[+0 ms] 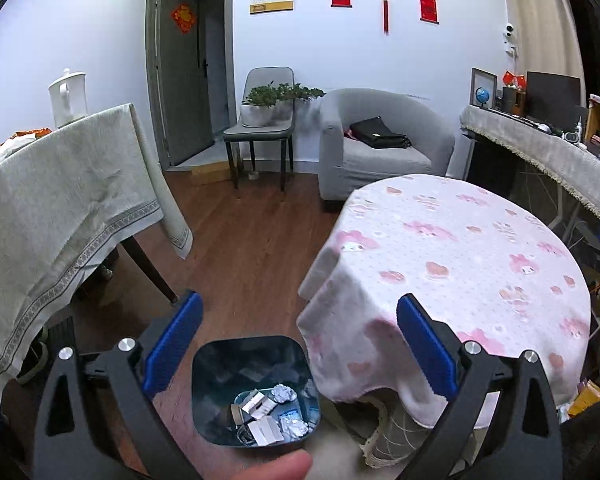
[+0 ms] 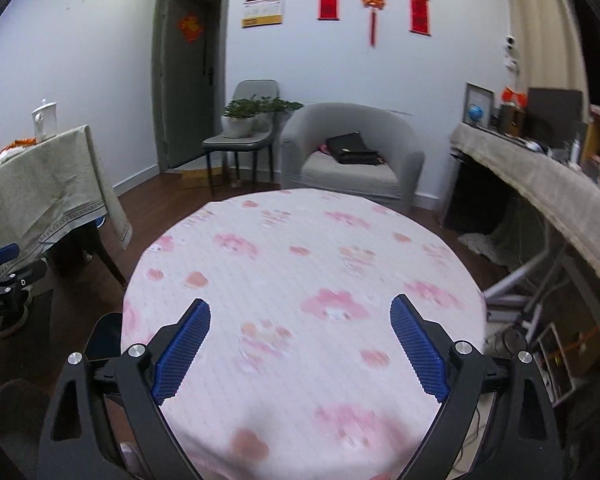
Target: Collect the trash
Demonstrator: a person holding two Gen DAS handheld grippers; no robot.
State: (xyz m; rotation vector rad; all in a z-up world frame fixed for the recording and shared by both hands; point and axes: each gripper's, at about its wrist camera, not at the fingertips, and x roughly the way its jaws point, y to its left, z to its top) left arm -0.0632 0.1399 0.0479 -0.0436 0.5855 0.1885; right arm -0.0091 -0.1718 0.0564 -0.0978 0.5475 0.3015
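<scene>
A dark bin (image 1: 220, 368) stands on the floor beside the round table, holding crumpled paper balls (image 1: 283, 393), small white boxes and wrappers. My left gripper (image 1: 298, 310) hangs above the bin, jaws wide open with nothing between the blue pads (image 1: 174, 348). In the right wrist view my right gripper (image 2: 300, 316) is open over the pink flowered tablecloth (image 2: 300, 264), nothing between its pads (image 2: 418, 348). No loose trash shows on the cloth in either view. The left gripper (image 2: 0, 270) appears at that view's left edge.
A second table under a beige cloth (image 1: 60, 208) stands to the left with a white kettle (image 1: 68, 96). Beyond are a chair with potted plants (image 1: 266, 104), a grey armchair (image 1: 380, 140) with a black bag, and a cluttered desk (image 1: 548, 144) on the right. Wood floor (image 1: 244, 232) lies between the tables.
</scene>
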